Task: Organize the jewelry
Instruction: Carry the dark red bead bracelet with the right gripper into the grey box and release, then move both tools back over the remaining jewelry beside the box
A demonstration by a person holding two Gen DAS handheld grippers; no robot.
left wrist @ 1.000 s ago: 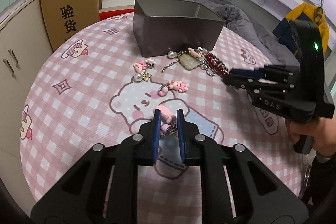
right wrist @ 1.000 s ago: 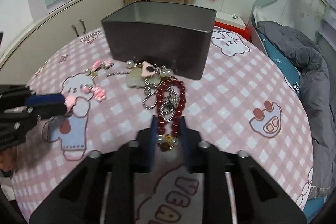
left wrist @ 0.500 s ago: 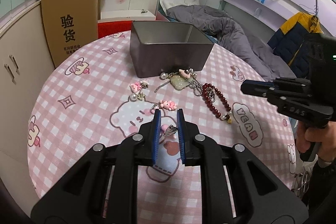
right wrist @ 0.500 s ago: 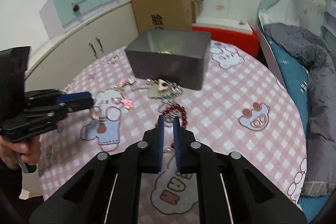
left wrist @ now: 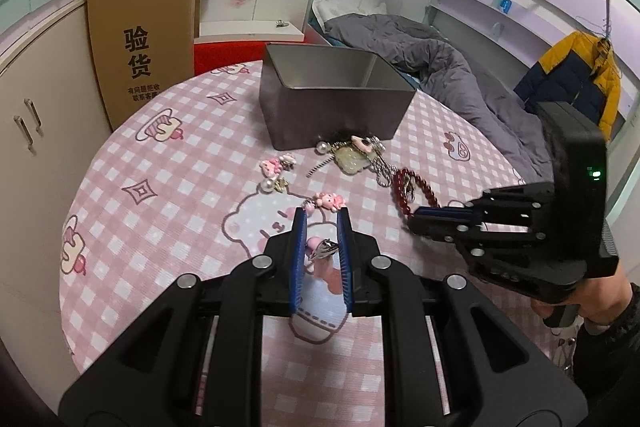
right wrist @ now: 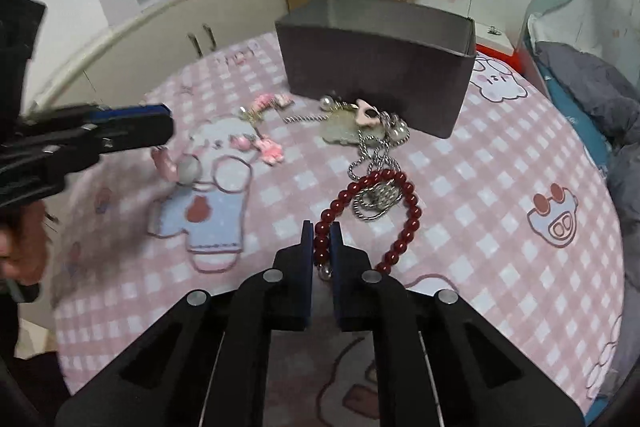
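Observation:
A dark metal box stands open at the back of the pink checked table; it also shows in the right wrist view. My left gripper is shut on a pink charm with a silver clasp, held above the table. My right gripper is shut on the red bead bracelet, whose far loop rests by a silver chain. Loose charms, a pearl and a pale pendant lie before the box.
A cardboard box leans at the table's back left by cream cabinets. A bed with a grey duvet lies to the right. A pink charm lies just beyond my left fingers.
My left gripper has lifted with the pink charm. My right gripper rose, then came back down and shut on the near end of the red bracelet.

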